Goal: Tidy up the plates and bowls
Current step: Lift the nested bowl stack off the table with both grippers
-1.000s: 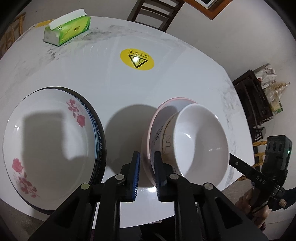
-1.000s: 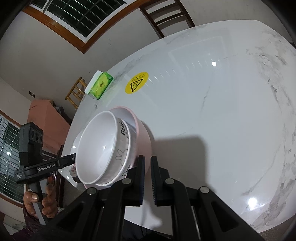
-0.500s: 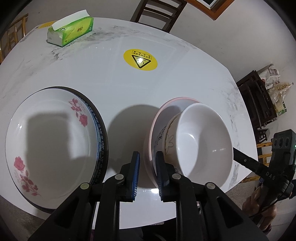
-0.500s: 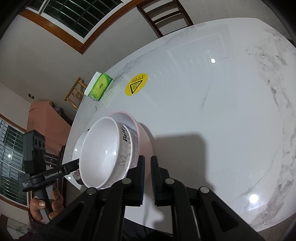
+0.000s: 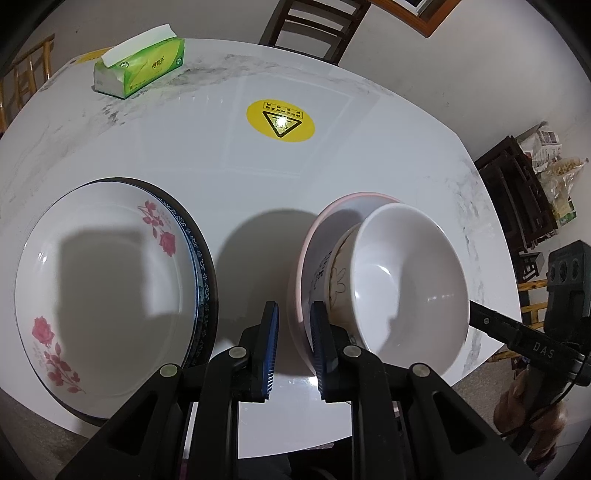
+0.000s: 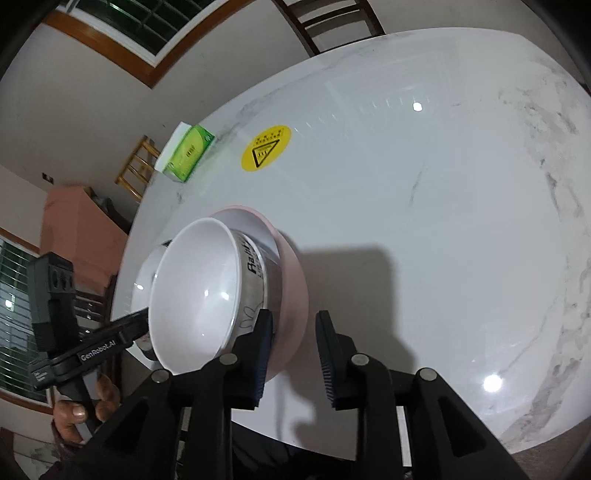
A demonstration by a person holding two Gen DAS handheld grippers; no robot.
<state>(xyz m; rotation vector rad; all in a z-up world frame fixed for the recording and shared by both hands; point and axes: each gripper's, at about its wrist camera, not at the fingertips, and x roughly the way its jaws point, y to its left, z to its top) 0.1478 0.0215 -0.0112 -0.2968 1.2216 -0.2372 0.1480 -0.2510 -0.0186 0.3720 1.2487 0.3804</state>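
Note:
A pink bowl rests on the white table with a patterned bowl nested in it and a plain white bowl on top. My left gripper is shut on the pink bowl's near-left rim; one of its fingers shows in the right wrist view. My right gripper is opening. The pink wall lies between its jaws, and the pads do not press on it. Left of the bowls a rose-patterned plate lies on a dark-rimmed plate.
A green tissue box and a yellow warning sticker are farther back on the marble table. A wooden chair stands behind it. The table's front edge is just under both grippers. A hand grips the left handle.
The right gripper's jaws, nearly together before, have spread to either side of the pink bowl's wall. The left gripper and the bowl stack have stayed put.

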